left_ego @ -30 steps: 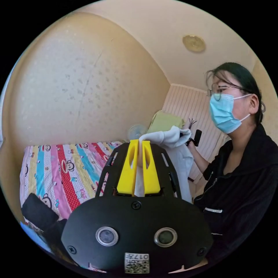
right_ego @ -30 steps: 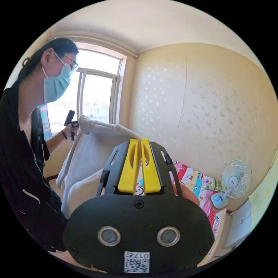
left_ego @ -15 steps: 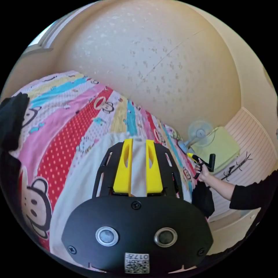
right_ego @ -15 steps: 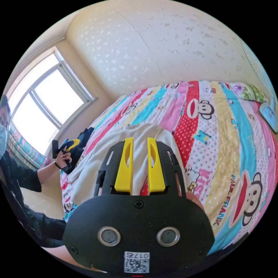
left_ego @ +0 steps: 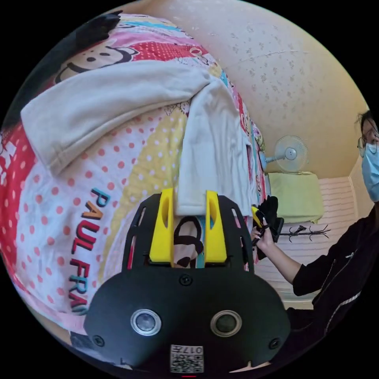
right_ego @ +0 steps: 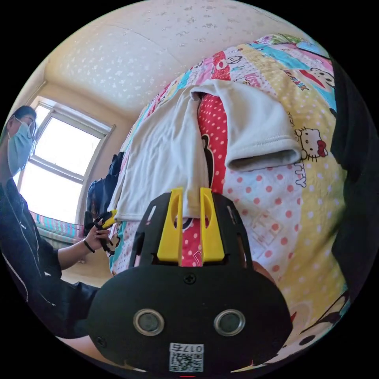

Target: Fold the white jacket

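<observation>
The white jacket (left_ego: pixel 213 146) lies spread on the striped cartoon bedspread (left_ego: pixel 59 221), one sleeve (left_ego: pixel 98 106) stretched out to the side. My left gripper (left_ego: pixel 189 196) is open, and the jacket's hem edge lies between its yellow jaw tips. In the right gripper view the jacket (right_ego: pixel 162 158) lies flat, its other sleeve (right_ego: pixel 252 126) angled away. My right gripper (right_ego: pixel 190 192) is open, with a hem corner lying between its tips. Each gripper also shows in the other's view, held in a hand: the right gripper (left_ego: pixel 262 221) and the left gripper (right_ego: pixel 103 221).
Dark clothing lies on the bed by the sleeve (right_ego: pixel 351 138) and at the far edge (left_ego: pixel 98 27). A small fan (left_ego: pixel 290 152) and a green cover (left_ego: pixel 294 193) stand past the bed's end. The person (left_ego: pixel 339 260) stands at the bedside; a window (right_ego: pixel 59 146) is behind.
The jacket, held up in the air a second ago with both grippers shut on it, now lies flat on the bed. Both grippers have opened and sit low at the hem.
</observation>
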A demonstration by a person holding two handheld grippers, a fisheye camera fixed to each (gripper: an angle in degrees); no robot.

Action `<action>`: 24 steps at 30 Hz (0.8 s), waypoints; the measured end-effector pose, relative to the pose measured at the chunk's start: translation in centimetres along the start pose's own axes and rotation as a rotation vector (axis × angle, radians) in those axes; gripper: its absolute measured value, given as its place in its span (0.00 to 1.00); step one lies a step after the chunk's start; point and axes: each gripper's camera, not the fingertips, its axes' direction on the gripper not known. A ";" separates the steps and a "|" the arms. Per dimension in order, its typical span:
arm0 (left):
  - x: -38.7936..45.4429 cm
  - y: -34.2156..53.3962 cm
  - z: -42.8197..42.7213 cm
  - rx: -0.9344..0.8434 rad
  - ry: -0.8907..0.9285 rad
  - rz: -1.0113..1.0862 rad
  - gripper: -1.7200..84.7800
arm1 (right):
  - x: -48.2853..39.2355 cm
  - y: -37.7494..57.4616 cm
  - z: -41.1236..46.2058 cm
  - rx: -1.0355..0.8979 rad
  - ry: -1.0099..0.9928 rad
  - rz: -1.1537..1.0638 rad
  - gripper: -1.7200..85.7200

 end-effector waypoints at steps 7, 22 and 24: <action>3.8 2.7 -5.0 0.037 -0.038 -0.057 0.07 | -3.2 -1.9 -1.7 -0.067 -0.027 0.098 0.05; 4.6 9.1 -18.8 -0.033 0.322 -0.407 0.11 | -6.3 -4.4 -5.9 -0.277 -0.001 0.315 0.03; 5.7 9.5 -22.5 0.001 0.288 -0.359 0.11 | -7.3 -4.4 -6.4 -0.266 -0.022 0.298 0.05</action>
